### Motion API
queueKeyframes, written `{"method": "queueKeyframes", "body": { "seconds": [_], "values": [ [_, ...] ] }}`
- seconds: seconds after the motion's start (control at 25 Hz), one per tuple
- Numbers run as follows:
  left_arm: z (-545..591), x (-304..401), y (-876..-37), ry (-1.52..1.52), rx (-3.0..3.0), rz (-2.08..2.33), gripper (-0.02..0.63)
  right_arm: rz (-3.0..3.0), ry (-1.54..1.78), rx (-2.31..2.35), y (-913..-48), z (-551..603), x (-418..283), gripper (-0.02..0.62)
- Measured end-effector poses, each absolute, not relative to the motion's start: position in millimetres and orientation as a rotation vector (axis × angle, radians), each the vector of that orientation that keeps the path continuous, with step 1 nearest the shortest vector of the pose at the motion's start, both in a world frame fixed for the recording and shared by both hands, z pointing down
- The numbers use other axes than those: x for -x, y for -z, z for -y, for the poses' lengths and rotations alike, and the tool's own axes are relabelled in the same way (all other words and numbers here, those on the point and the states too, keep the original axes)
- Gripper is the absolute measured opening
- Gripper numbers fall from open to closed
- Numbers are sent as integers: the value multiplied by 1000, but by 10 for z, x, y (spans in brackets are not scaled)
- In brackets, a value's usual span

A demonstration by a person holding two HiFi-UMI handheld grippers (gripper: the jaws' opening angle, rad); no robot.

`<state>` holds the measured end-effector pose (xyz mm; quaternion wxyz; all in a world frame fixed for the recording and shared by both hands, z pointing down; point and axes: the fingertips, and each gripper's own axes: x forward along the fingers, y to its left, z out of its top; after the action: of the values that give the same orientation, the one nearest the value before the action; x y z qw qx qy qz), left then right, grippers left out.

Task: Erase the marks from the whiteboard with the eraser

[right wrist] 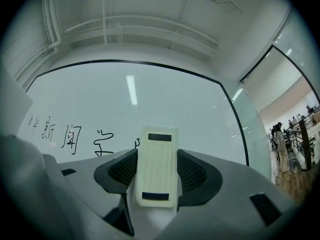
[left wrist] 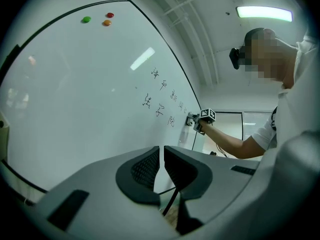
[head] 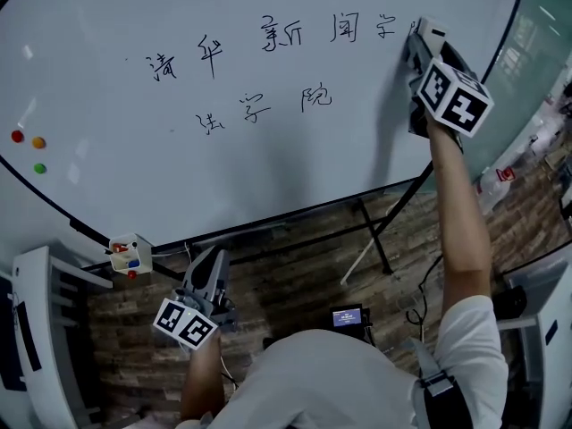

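The whiteboard (head: 268, 168) fills my view; my right tongs (head: 422, 43) clamp the eraser (right wrist: 156, 166) lengthwise at the top row's right end; the marks (head: 268, 34) run toward nine o'clock; left tongs (left wrist: 161, 171) hang nearly closed, empty, at seven.

Office or teaching space, indoors. Large black-framed whiteboard (head: 268, 168) on a dark metal stand (head: 371, 231). Handwritten characters (head: 281, 36) run across it, with coloured magnets (head: 38, 142) near one edge. Glass partition (right wrist: 257, 124) beside the board, people (right wrist: 280, 140) standing beyond it. White ceiling with exposed pipes (right wrist: 120, 21) and a strip light (left wrist: 264, 13). Plank-pattern floor (head: 295, 284).
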<state>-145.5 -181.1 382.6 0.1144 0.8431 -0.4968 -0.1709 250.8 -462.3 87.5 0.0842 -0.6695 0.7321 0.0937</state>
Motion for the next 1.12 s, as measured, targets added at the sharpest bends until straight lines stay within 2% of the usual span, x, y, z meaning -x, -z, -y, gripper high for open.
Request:
{"method": "queueKeyframes", "body": {
  "seconds": [0.52, 1.12],
  "values": [
    [1823, 1430, -3834, 513, -2484, 1426, 18, -2195, -252, 1991, -874, 4608, -2370, 259],
    [1857, 1729, -3886, 530, -2490, 1381, 18, -2210, -284, 1983, -872, 4512, -1826, 259]
  ]
}}
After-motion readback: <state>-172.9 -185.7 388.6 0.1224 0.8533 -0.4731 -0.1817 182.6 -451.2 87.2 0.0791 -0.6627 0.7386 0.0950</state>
